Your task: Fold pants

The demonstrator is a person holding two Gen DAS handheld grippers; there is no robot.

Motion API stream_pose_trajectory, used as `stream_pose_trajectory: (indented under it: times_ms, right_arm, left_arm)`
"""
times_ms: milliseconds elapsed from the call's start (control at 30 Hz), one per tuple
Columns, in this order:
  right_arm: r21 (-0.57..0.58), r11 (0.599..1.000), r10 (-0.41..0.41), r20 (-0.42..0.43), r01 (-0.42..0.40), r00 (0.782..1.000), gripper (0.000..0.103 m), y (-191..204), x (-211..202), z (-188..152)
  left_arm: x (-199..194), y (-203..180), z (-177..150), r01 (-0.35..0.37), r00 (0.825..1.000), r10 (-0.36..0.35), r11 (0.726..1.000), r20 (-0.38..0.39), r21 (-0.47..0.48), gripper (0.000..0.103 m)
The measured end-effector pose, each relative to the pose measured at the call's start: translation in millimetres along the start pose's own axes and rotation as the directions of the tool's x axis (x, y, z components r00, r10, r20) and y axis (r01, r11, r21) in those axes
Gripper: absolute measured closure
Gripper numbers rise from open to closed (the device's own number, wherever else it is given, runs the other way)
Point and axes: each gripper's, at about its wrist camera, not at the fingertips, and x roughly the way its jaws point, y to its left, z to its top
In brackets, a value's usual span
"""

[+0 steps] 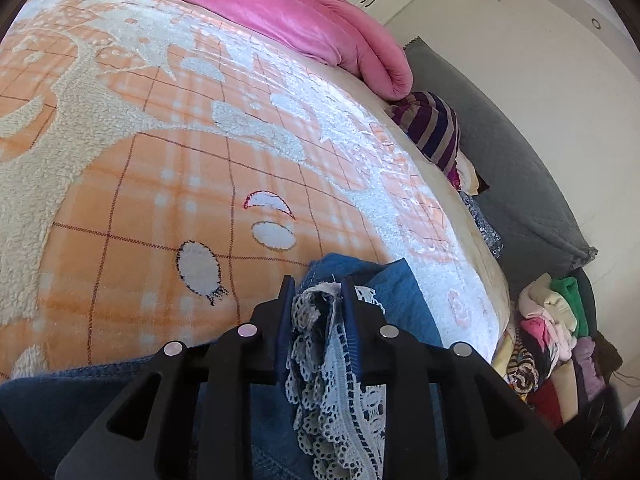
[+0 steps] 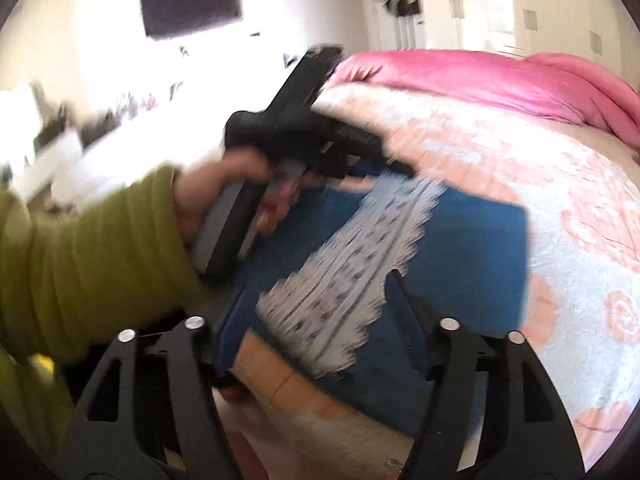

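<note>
My left gripper was clamped on a bunched edge of the blue pants, white lace trim gathered between its fingers and hanging toward the camera. The pants lay on the orange-and-cream blanket near the bed's edge, a pink duvet heaped beyond. My right gripper stood wide apart, its fingers either side of the lace over the folded denim; the right view was blurred. A pile of clothes sat beside the bed.
</note>
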Motion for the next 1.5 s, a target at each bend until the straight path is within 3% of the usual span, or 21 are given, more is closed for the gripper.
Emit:
stream_pose_trajectory:
  times_ms: [100, 167, 367, 500, 600, 667, 733, 767, 833, 1033, 1167, 1433, 1500]
  right_arm:
    - [0.041, 0.99, -0.135, -0.04, 0.136, 0.99, 0.038, -29.1, 4.5, 15.3]
    - [0.094, 0.978, -0.178, -0.104, 0.188, 0.978, 0.038, -58.5, 13.8, 24.0]
    - [0.314, 0.938, -0.096, -0.181, 0.15, 0.979, 0.038, -141.6, 58.7, 42.9]
    - [0.315, 0.937, -0.075, -0.233, 0.148, 0.97, 0.039, -159.9, 95.7, 51.9]
    - [0.318, 0.938, -0.04, -0.292, 0.137, 0.955, 0.063, -161.9, 120.7, 41.9]
    - [0.311, 0.944, -0.02, -0.272, 0.107, 0.962, 0.084, -159.1, 124.6, 38.6]
    - [0.27, 0.957, -0.039, -0.24, 0.105, 0.97, 0.096, -152.5, 117.9, 39.6]
    - [0.258, 0.96, -0.053, -0.206, 0.107, 0.977, 0.096, -148.5, 109.2, 40.5]
    - [0.253, 0.96, -0.072, -0.178, 0.116, 0.981, 0.096, -146.6, 100.7, 41.6]
    - [0.181, 0.962, -0.163, -0.227, 0.206, 0.96, 0.092, -144.2, 118.3, 30.7]
    - [0.215, 0.95, -0.189, -0.184, 0.227, 0.965, 0.073, -148.6, 100.5, 32.3]
    - [0.283, 0.942, -0.153, -0.116, 0.18, 0.981, 0.049, -138.8, 52.9, 19.3]
    - [0.257, 0.95, -0.149, -0.116, 0.175, 0.982, 0.046, -126.6, 43.5, 12.9]
  left_arm:
    - [3.1, -3.5, 2.5, -0.007, 1.0, 0.007, 1.0, 0.001, 0.017, 0.082]
    - [3.6, -7.1, 2.1, -0.019, 1.0, 0.018, 0.999, 0.001, 0.036, 0.082]
    - [1.3, -11.7, 0.7, -0.038, 0.999, 0.037, 0.997, 0.008, 0.064, 0.083]
    - [-0.6, -14.2, 0.1, -0.046, 0.999, 0.045, 0.995, 0.017, 0.085, 0.083]
    - [-0.7, -15.9, -0.1, -0.054, 0.998, 0.052, 0.994, 0.021, 0.097, 0.084]
    - [-0.9, -15.9, -0.5, -0.054, 0.998, 0.052, 0.994, 0.022, 0.096, 0.084]
    - [-0.7, -16.4, -0.4, -0.063, 0.998, 0.06, 0.993, 0.024, 0.101, 0.084]
    - [-0.8, -16.7, -0.3, -0.07, 0.997, 0.068, 0.992, 0.026, 0.104, 0.084]
    - [-0.5, -18.2, -0.4, -0.088, 0.996, 0.085, 0.99, 0.03, 0.114, 0.084]
    - [9.8, -14.6, -4.4, -0.13, 0.991, 0.13, 0.984, 0.013, 0.125, 0.083]
    - [3.1, -7.3, -4.2, -0.115, 0.993, 0.114, 0.989, 0.02, 0.089, 0.079]
    - [-30.7, -2.5, -8.2, -0.142, 0.988, 0.139, 0.989, 0.071, 0.039, 0.07]
    - [-44.7, -9.8, -15.3, -0.154, 0.984, 0.149, 0.987, 0.097, 0.05, 0.054]
